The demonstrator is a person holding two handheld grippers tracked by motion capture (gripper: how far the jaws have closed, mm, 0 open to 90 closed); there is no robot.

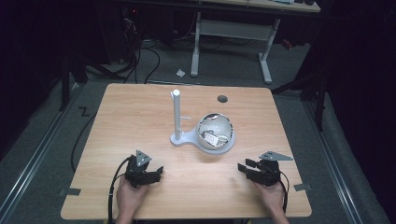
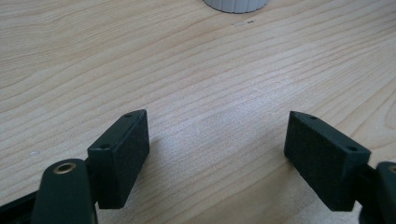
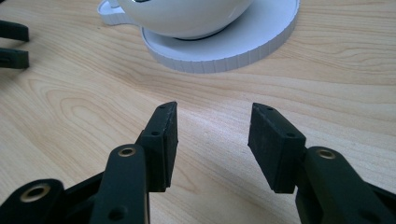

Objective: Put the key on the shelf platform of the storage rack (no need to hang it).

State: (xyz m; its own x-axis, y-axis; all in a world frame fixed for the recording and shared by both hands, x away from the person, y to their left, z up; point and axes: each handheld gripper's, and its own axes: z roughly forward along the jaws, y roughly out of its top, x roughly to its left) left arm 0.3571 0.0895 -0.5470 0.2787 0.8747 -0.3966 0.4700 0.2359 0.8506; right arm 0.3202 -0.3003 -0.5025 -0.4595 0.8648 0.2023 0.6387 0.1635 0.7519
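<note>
Black rubber-faced pads (image 2: pixel 122 156) of the left gripper (image 2: pixel 217 158) stand wide apart, with bare wood grain between them and nothing held. The right gripper (image 3: pixel 212 147) has its jaws parted too, though less widely, and its pads (image 3: pixel 163 144) likewise close on nothing; both pairs sit low over the tabletop.

In the high view, the left gripper (image 1: pixel 156 173) rests at the near left of the wooden table (image 1: pixel 140 121), gripped by the person's left hand (image 1: pixel 129 198), and the right gripper (image 1: pixel 243 168) lies at the near right in the right hand (image 1: pixel 271 193). Both point inward, toward each other, well apart.

Beyond them, near the table's middle, stands a white stand (image 1: pixel 182 138) with a round ribbed base, an upright post (image 1: pixel 177 114) at its left end and a white bowl (image 1: pixel 215 130) seated on it. The bowl tilts toward the camera and has something small and pale inside, too blurred to tell. In the right gripper view, the bowl (image 3: pixel 187 16) and the base's ribbed edge (image 3: pixel 224 58) lie just ahead of the jaws.
</note>
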